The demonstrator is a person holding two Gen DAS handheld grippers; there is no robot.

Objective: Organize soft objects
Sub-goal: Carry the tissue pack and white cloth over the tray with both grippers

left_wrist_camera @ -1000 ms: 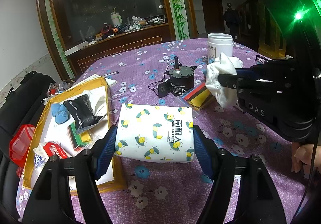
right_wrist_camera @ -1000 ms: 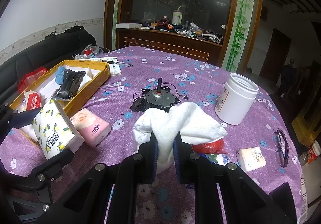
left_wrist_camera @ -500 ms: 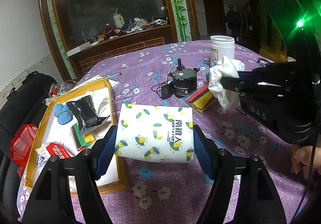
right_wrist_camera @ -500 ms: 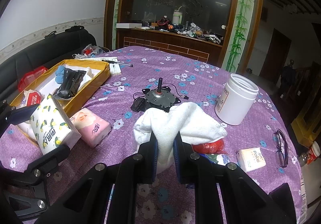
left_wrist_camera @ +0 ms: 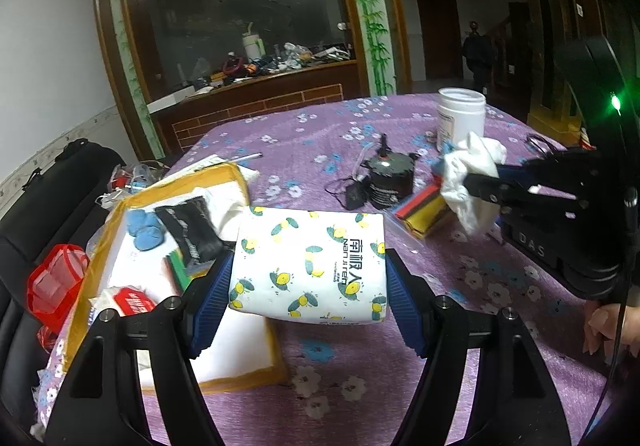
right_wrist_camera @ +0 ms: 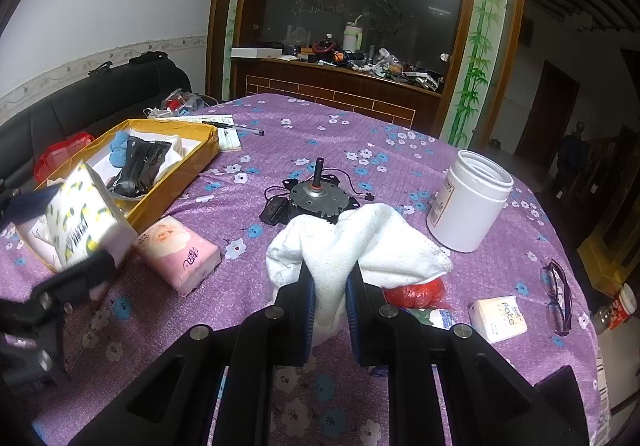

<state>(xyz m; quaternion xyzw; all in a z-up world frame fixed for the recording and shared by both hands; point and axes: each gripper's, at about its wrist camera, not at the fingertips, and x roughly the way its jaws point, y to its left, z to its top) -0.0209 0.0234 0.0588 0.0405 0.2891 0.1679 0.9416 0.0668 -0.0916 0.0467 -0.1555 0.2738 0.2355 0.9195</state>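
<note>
Lemon-print tissue pack [left_wrist_camera: 308,266] btwn left gripper [left_wrist_camera: 308,288] pads, over right edge of yellow-rimmed cardboard tray [right_wrist_camera: 176,186], pink tissue pack [right_wrist_camera: 180,254] on purple floral tablecloth [right_wrist_camera: 360,150] just right of tray, small grey motor [right_wrist_camera: 316,198] behind white towel [right_wrist_camera: 360,242] in right gripper [right_wrist_camera: 330,286], white plastic jar [right_wrist_camera: 468,206] right of motor.
</note>
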